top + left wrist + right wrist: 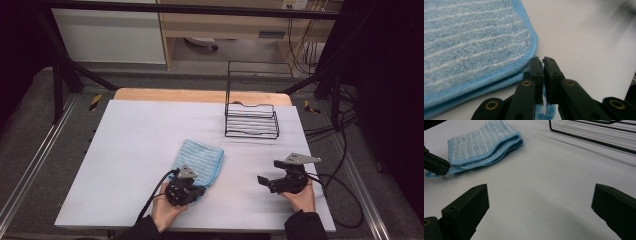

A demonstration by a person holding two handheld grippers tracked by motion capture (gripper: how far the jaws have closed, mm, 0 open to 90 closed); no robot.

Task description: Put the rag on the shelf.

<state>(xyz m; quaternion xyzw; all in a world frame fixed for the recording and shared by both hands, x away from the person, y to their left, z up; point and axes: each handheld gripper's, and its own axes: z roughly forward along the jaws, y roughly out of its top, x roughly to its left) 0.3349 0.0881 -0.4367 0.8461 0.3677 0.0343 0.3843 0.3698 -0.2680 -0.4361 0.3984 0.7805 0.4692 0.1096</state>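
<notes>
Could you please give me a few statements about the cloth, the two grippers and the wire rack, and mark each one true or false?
1. The left gripper is shut on the blue cloth at its near edge. True.
2. The right gripper holds a corner of the cloth. False: its jaws stand wide apart over the bare white table, with nothing between them.
3. The cloth lies folded, with layers stacked on each other. True.
4. The cloth sits inside the black wire rack. False: it lies on the table, apart from the rack, which stands farther back with nothing in it.
5. The cloth is plain red. False: it is light blue with pale stripes and a blue hem.
</notes>
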